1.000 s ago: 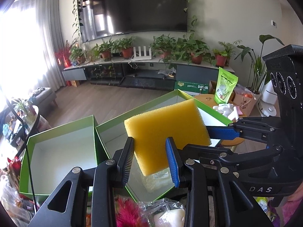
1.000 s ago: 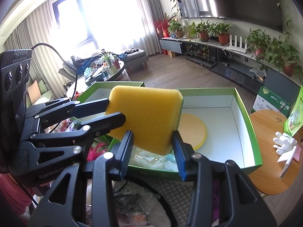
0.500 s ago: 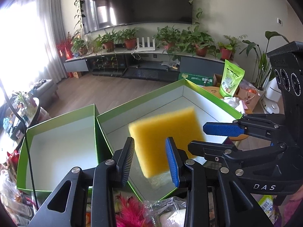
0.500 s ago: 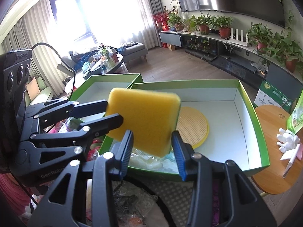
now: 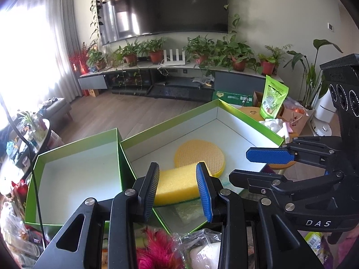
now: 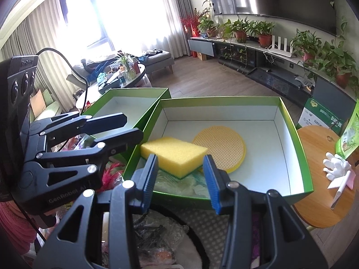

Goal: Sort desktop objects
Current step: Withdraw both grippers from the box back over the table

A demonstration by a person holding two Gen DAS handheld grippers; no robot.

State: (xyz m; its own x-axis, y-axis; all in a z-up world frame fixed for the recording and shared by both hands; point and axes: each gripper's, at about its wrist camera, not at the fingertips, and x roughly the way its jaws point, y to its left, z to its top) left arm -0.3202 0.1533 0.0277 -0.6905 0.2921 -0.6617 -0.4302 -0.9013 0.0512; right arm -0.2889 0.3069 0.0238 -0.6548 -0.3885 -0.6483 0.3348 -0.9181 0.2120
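- Lying flat inside the larger green box (image 6: 219, 98), the yellow sponge (image 6: 174, 152) is seen near the box's front left corner, with a thin green layer showing along its lower edge.
- A round yellow pad (image 6: 219, 143) is placed on the white floor of the same box, just beside the sponge; the two meet at one corner of the sponge, and whether they overlap cannot be told.
- Clear plastic packets (image 6: 179, 182) are seen on the box floor in front of the sponge.
- A smaller green box (image 5: 76, 139) is set against the left wall of the larger one, and only its white floor is shown.
- The left gripper (image 5: 178, 179) is held above the near edge of the larger box; its fingers are kept a little apart and nothing is gripped between them.
- The right gripper (image 6: 180, 163) is held over the front wall of that box, its fingers parted and empty, with the sponge beyond them untouched.
- A pink feathery item (image 5: 157, 248) is seen among wrapped clutter below the left gripper.
- A white glove (image 6: 336, 165) is laid on the round wooden side table (image 6: 318, 201) to the right of the box.
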